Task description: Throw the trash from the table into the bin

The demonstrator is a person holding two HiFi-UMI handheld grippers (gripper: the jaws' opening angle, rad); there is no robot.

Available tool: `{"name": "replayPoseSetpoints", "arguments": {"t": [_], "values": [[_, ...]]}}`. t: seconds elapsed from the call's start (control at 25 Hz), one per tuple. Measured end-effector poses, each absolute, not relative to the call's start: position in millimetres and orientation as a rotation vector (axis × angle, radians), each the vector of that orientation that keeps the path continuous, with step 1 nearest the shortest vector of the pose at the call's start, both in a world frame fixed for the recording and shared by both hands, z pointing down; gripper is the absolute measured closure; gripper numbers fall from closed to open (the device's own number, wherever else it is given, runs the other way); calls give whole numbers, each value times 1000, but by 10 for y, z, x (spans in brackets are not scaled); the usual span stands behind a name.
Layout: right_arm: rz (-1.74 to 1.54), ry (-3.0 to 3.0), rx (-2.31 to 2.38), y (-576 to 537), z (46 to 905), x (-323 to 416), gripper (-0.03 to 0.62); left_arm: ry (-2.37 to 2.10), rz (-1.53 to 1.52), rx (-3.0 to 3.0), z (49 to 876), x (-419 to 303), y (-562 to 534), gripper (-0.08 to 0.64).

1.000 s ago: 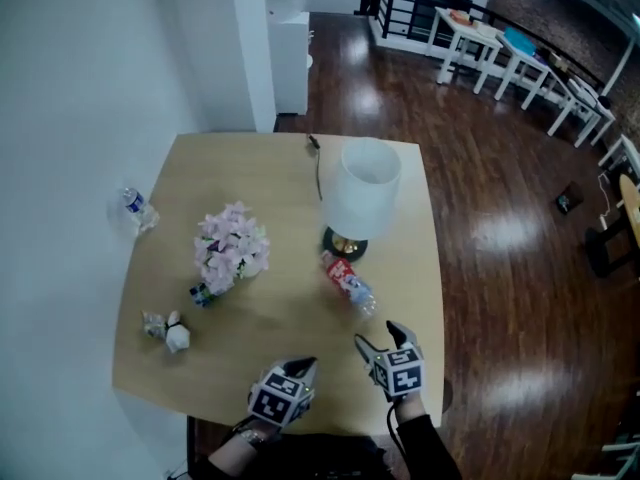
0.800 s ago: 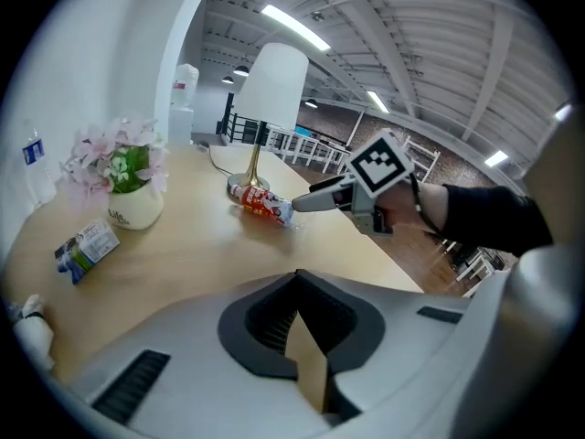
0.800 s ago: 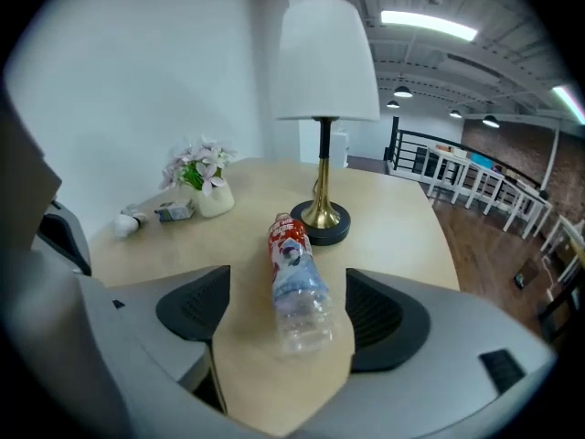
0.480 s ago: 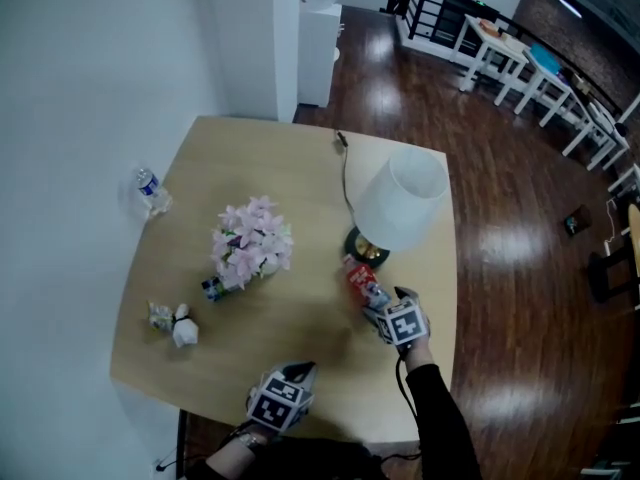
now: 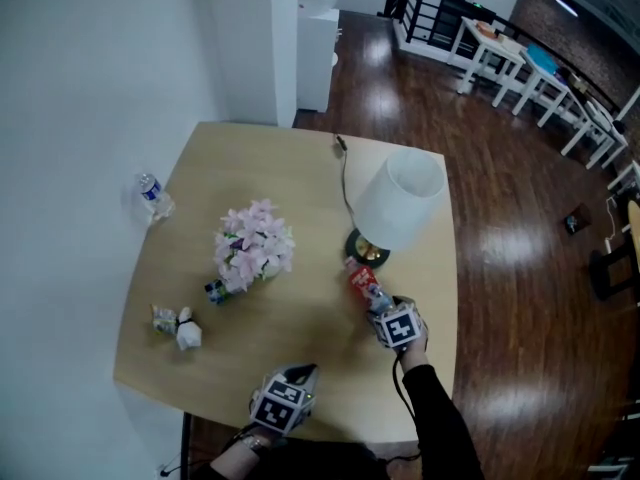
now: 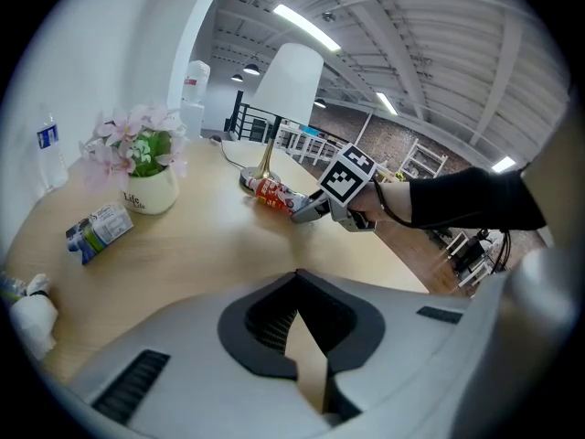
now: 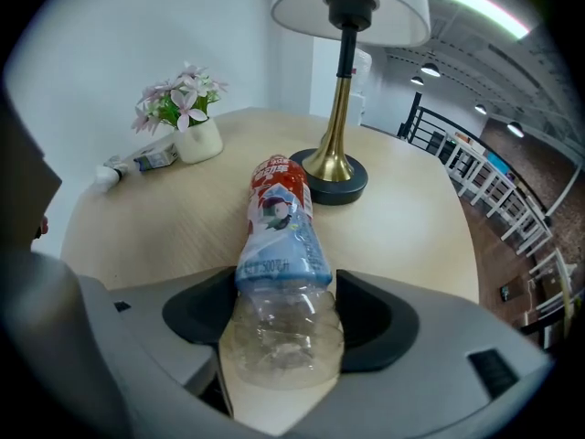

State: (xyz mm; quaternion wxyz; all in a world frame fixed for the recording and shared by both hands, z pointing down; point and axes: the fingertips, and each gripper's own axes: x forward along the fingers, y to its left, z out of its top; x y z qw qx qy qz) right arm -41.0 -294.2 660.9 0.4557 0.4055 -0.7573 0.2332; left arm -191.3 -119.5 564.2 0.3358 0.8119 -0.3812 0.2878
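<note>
At the far left, a small water bottle (image 5: pixel 152 193) is standing by the white wall. We are not able to tell whether it is resting on the tabletop (image 5: pixel 300 168) or just beyond its edge. Near the left front corner, crumpled wads (image 5: pixel 178 326) are lying together, too small for us to say what they are made of. A small carton (image 5: pixel 214 290) is lying just beside a white pot of pink flowers (image 5: pixel 254 246).

Our left gripper (image 5: pixel 303 373) is hovering over the near edge with its jaws together and nothing between them. To its right, our right gripper (image 7: pixel 279 291) is pointing steeply down at a clear plastic bottle (image 7: pixel 274 218) with a red and blue label. The bottle is lying on its side on the tabletop, its far end near the base of a lamp (image 5: pixel 398 200). The jaws have just been closing, and their pads are now touching both sides of the bottle's clear bottom end.

We are judging this to be the grasp on a first piece of trash. To do it well, we are aiming for a firm, even squeeze, since the thin wall looks likely to buckle or slip. Then we are planning to lift up and back towards ourselves, clear of the lamp base and its cord.

The bin is showing in no view, so we are needing to find it before carrying. The bottle's cap end is hard to make out.
</note>
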Motion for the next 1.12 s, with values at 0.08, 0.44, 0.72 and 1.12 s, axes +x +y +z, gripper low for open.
{"name": "replayPoseSetpoints", "arguments": {"t": [0.08, 0.44, 0.72, 1.12], "values": [[596, -1875, 1023, -2881, 6626, -358, 245, -998, 752, 2122, 5620, -1894, -1170, 557], [700, -1988, 1086, -2113, 6305, -375, 256, -967, 796, 2176, 5574, -1661, -1050, 557], [766, -2083, 1143, -1431, 5867, -354, 258, -902, 848, 2231, 5565, -1379, -936, 557], [869, -2074, 1347, -649, 5660, 306, 258, -677, 972, 2386, 5524, -548, -662, 556]]}}
